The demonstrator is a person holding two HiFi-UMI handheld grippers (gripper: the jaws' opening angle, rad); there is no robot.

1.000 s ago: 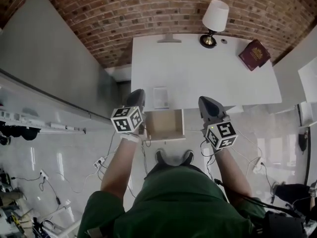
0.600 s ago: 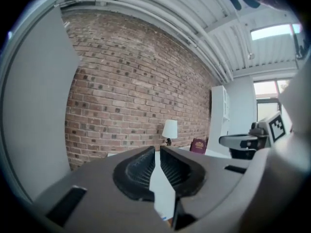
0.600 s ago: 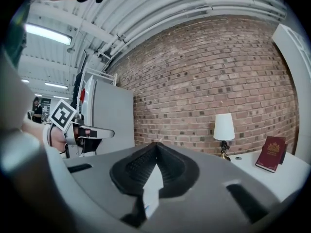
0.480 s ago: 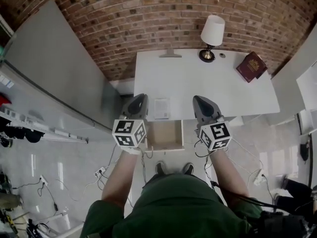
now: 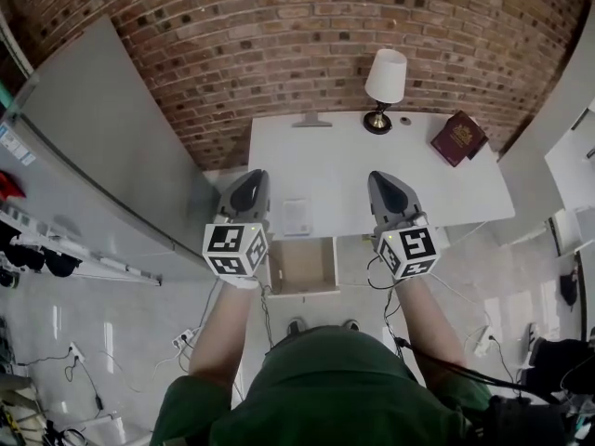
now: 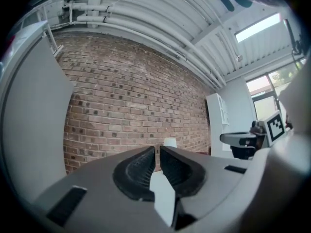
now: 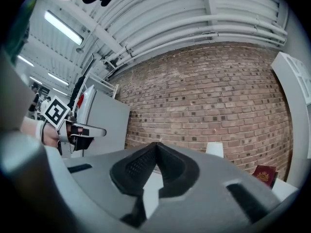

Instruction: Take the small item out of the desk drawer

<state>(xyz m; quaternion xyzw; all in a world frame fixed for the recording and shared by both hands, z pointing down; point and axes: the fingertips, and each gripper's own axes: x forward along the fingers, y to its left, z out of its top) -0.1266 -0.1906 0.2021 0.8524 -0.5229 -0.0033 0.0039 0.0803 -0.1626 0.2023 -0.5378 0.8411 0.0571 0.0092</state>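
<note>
The white desk stands against a brick wall, and its drawer is pulled open below the front edge. The drawer's wood-coloured inside looks bare. A small flat white item lies on the desktop just behind the drawer. My left gripper is held up left of the item and my right gripper to its right. Both are level and point at the wall. The left gripper has its jaws together with only a slit between them and holds nothing. The right gripper has its tips touching and is empty.
A lamp with a white shade and a maroon book sit at the desk's back right. A grey panel leans along the left. Cables and sockets lie on the glossy floor beside the person's feet.
The desk and open drawer have slid lower in the head view, with more of the wall showing. Both grippers stay shut on either side of the drawer, now further over the desktop.
</note>
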